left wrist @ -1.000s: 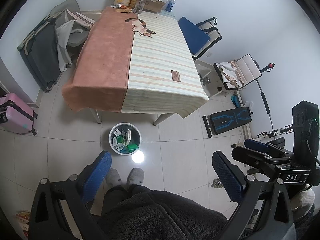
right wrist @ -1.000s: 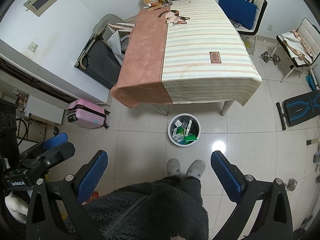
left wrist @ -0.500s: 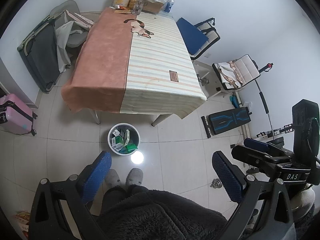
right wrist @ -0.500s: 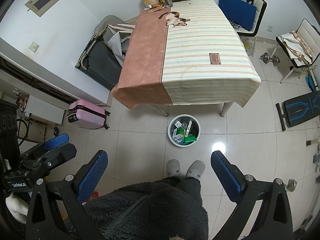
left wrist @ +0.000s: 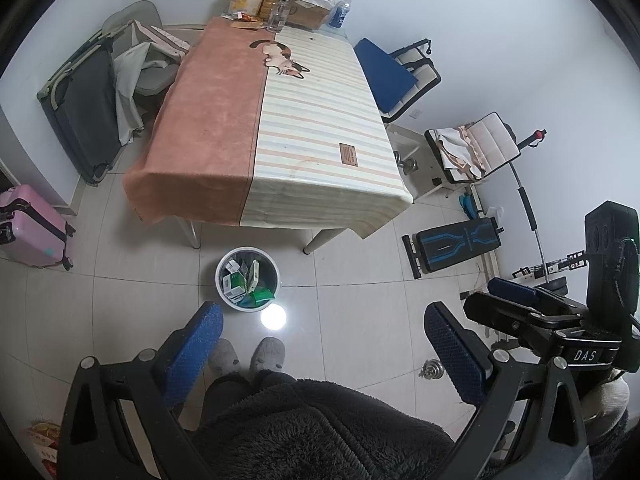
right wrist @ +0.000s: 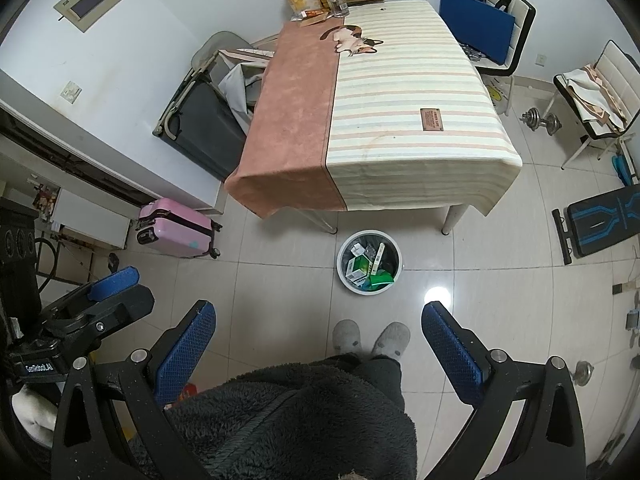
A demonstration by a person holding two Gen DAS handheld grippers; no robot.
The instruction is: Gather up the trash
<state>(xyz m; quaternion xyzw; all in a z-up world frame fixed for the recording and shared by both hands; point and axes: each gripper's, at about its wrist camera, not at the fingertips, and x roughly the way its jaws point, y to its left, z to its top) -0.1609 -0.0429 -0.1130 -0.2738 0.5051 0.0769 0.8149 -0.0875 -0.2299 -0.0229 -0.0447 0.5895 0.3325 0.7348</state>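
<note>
Two grippers are held high above a tiled floor, both pointed down at the room. The left gripper (left wrist: pixel 322 350) is seen with its blue-padded fingers (left wrist: pixel 194 350) spread wide apart, and nothing is held between them. The right gripper (right wrist: pixel 318 344) is likewise spread wide, with nothing gripped between its fingers (right wrist: pixel 450 346). A round white trash bin (left wrist: pixel 248 278) is stood on the floor just in front of the near edge of the table (left wrist: pixel 272 136), between two of its legs. Inside the bin, several pieces of trash are piled: small white and green cartons (left wrist: pixel 234 284), a slim white box (left wrist: pixel 253 276) stood on end, and a green wrapper (left wrist: pixel 260 294). From the right wrist view the same bin (right wrist: pixel 369 262) is seen ahead of a pair of grey slippers (right wrist: pixel 372 340) worn by the person, whose dark fleece garment (right wrist: pixel 288 428) fills the lower middle. The table is covered by a cloth, pink on the left half and striped on the right, with a cat figure (left wrist: pixel 282 60) near the far end. Bottles, snack bags and a cardboard box (left wrist: pixel 308 14) are crowded along the far edge. A pink suitcase (left wrist: pixel 28 226) is stood on the floor to the left, well apart from the bin.
</note>
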